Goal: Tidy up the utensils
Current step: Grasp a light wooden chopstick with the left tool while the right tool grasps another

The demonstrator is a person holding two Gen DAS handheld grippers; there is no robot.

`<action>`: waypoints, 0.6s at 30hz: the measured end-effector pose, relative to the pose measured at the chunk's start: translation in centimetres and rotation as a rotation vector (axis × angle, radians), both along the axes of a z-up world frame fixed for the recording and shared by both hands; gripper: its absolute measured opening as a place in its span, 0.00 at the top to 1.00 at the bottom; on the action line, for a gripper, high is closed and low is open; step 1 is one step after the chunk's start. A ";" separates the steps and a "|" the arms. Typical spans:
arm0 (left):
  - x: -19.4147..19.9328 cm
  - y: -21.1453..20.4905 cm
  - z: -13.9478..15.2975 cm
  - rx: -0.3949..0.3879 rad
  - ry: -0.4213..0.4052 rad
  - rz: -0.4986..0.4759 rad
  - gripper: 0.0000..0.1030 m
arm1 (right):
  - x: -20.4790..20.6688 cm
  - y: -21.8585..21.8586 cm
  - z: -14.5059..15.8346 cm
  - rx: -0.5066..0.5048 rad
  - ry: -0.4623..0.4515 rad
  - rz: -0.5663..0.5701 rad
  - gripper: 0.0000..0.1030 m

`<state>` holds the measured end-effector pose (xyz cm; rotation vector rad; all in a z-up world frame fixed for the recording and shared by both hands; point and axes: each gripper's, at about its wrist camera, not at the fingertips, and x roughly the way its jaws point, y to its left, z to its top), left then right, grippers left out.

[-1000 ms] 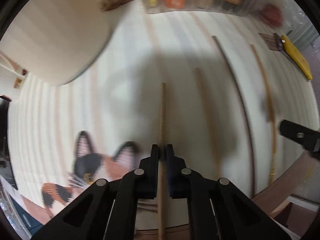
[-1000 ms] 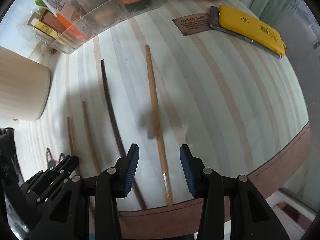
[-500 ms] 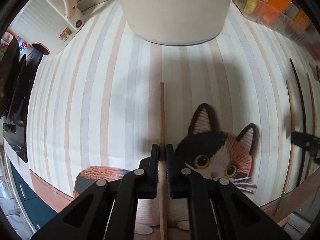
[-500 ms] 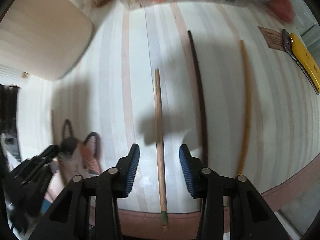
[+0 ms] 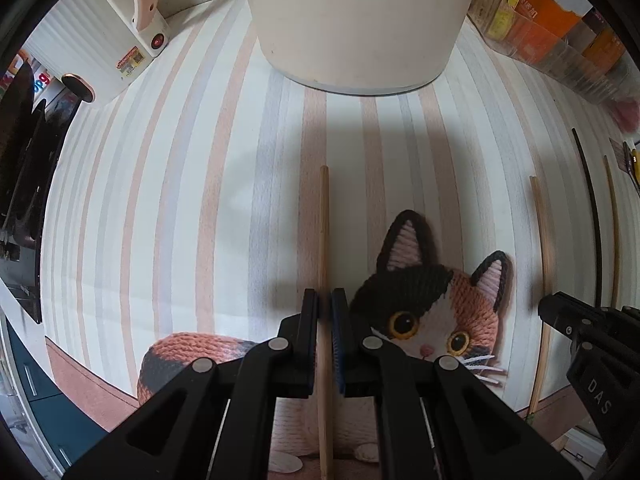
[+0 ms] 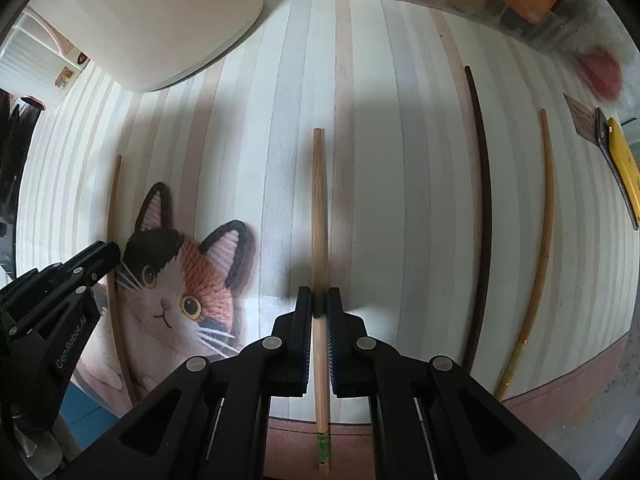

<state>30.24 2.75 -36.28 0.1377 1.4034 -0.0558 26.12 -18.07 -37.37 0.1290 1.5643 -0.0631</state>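
The right gripper (image 6: 319,312) was open half a second ago — now its fingers pinch a light chopstick (image 6: 319,216) near the bench's front edge. The left gripper (image 5: 325,308) still holds another chopstick (image 5: 323,232) (by the cat mat (image 5: 436,304)). 2 held, 2 left lying — pairing looks next.

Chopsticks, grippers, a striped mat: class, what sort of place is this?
Probably a home kitchen or dining table: chopsticks on a striped mat, a clear bin of food packets, and a white appliance.
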 end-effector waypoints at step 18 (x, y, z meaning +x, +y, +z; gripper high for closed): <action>-0.7 -0.7 -0.3 -0.032 0.055 -0.012 0.95 | 5.5 2.8 0.0 -0.075 0.025 0.022 0.93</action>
